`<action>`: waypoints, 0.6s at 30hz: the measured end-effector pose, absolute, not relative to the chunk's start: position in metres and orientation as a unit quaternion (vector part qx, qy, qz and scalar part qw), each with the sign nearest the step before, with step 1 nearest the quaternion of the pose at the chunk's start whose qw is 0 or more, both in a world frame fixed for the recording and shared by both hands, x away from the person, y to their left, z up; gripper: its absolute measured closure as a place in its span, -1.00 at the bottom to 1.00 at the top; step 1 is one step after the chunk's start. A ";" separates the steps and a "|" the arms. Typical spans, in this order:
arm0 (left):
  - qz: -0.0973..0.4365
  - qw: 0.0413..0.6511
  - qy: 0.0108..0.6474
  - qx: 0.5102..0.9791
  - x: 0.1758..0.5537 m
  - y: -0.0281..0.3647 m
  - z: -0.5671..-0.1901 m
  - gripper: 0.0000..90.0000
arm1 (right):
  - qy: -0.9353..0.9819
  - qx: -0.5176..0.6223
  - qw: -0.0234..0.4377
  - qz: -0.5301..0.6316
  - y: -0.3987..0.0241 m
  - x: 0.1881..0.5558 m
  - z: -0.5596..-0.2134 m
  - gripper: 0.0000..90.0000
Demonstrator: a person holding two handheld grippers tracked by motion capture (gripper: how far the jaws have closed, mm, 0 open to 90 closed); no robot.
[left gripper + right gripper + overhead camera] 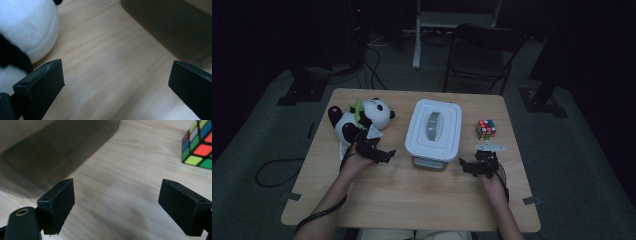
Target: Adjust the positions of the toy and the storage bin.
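The left tongs [379, 154] stand wide over bare table [412, 195], holding nothing, just near of the plush panda [362, 119] at the far left. The right tongs [474, 167] are wide and empty too, near of the puzzle cube [485, 129]. Between them sits the white lidded box [434, 129].

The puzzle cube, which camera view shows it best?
The high view: the whole puzzle cube sits on the table right of the box. The right gripper view crops it at the frame's edge; the left gripper view faces the panda.
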State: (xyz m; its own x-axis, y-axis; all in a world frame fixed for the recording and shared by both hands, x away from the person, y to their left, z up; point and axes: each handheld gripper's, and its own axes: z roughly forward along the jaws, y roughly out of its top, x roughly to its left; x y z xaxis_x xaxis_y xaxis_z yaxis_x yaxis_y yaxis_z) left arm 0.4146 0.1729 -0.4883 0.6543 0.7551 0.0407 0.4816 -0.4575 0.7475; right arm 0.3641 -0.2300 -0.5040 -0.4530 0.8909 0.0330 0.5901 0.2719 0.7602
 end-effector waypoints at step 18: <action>0.198 0.381 0.392 0.814 0.471 0.133 -0.477 -0.98 | 0.759 0.485 0.197 0.387 -0.221 0.394 -0.504 -0.70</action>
